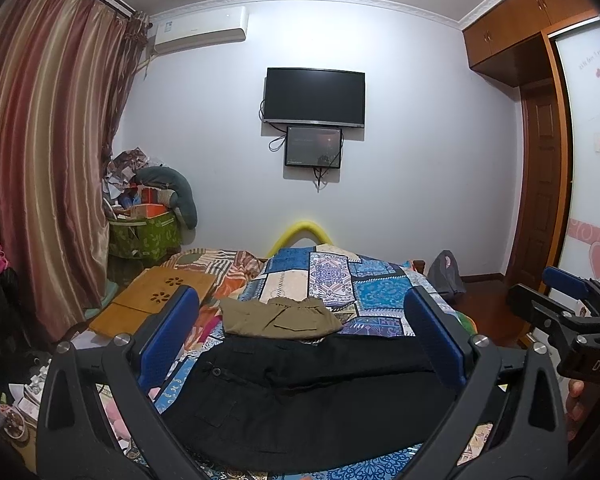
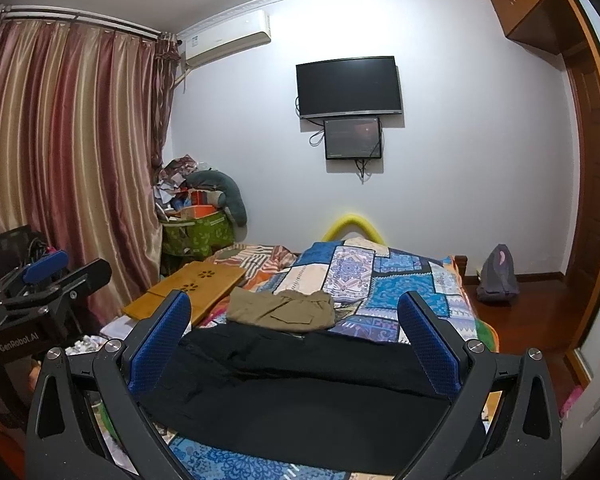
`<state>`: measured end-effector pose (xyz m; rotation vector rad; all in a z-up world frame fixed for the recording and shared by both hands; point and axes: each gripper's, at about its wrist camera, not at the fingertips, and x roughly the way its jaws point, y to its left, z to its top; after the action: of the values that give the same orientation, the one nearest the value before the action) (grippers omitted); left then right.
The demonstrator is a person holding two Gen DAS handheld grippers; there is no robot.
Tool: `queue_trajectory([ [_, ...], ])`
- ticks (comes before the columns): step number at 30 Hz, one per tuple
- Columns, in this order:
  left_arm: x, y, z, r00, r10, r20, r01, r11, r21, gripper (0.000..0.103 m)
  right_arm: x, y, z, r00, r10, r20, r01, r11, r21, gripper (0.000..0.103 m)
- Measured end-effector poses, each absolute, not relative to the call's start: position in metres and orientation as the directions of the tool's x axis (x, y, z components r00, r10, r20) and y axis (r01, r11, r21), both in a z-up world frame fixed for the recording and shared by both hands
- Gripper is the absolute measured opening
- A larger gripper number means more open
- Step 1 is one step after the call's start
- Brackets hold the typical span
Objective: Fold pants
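Black pants (image 1: 300,396) lie spread flat across the near end of the bed (image 1: 380,296), also seen as black pants (image 2: 308,396) in the right wrist view. Beyond them rests a folded khaki garment (image 1: 284,318), khaki garment (image 2: 282,308). My left gripper (image 1: 302,304) hovers open above the black pants, its blue pads wide apart and holding nothing. My right gripper (image 2: 296,308) is likewise open and held over the pants. Each gripper shows at the edge of the other's view: right gripper (image 1: 556,300), left gripper (image 2: 56,268).
A wooden lap tray (image 1: 156,300) sits on the bed's left side. Curtains (image 1: 48,152) hang at left with a full green box (image 1: 144,236) in the corner. A television (image 1: 314,96) is on the far wall, a wardrobe (image 1: 540,160) at right, a grey bag (image 2: 498,274) on the floor.
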<state>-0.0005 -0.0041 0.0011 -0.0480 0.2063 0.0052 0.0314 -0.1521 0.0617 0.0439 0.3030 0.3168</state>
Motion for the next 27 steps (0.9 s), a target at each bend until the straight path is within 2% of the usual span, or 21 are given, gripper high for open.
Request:
queue_trajectory([
  [27, 0.012, 0.001, -0.006, 0.976, 0.003, -0.218, -0.014, 0.999, -0.05, 0.103, 0.041, -0.146, 0.063, 0.895, 0.324, -0.305, -0.312, 0.946, 0.091, 0.103],
])
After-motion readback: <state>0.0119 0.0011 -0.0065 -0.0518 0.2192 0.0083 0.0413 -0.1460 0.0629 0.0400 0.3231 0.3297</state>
